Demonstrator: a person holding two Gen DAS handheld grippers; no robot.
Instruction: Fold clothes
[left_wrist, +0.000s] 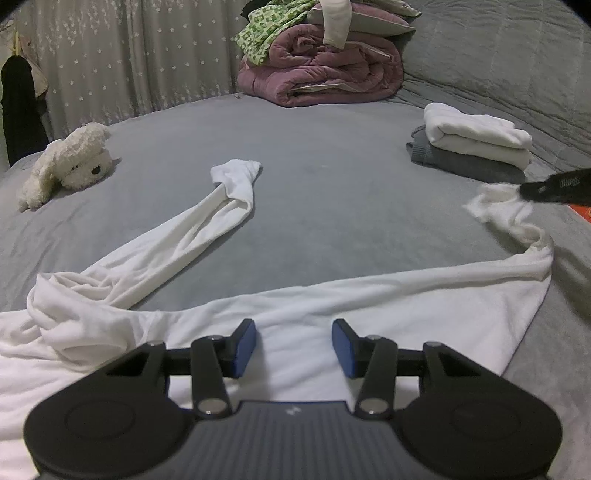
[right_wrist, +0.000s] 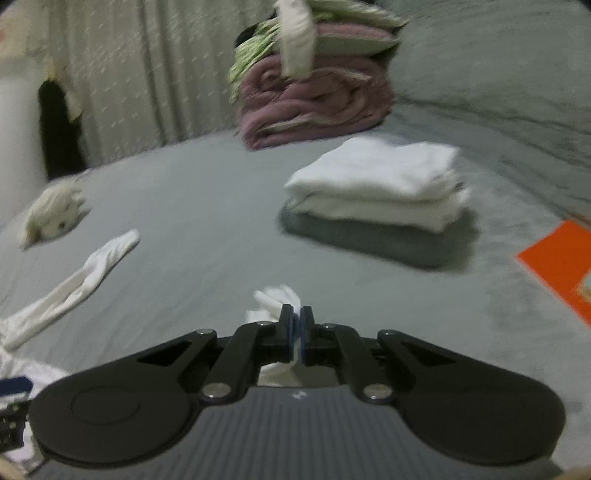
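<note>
plush dog (left_wrist: 70, 162) (lying flat); mauve quilt (left_wrist: 325, 70) | starred curtain (left_wrist: 129, 55); orange card (right_wrist: 561, 266)

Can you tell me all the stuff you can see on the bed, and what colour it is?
shirt: one, white, spread at the near edge, sleeves stretched out
folded clothes: one stack, white on grey, right side
blanket: one, pink, rolled, far end
green cloth: one, draped on the blanket
toy dog: one, cream, left side
orange card: one, right edge
curtain: grey, starred, behind
left gripper: open, above the shirt
right gripper: pinching a sleeve end

Grey bed (left_wrist: 332, 192) — white shirt (left_wrist: 295, 314), plush dog (left_wrist: 70, 162), folded stack (left_wrist: 472, 144).
</note>
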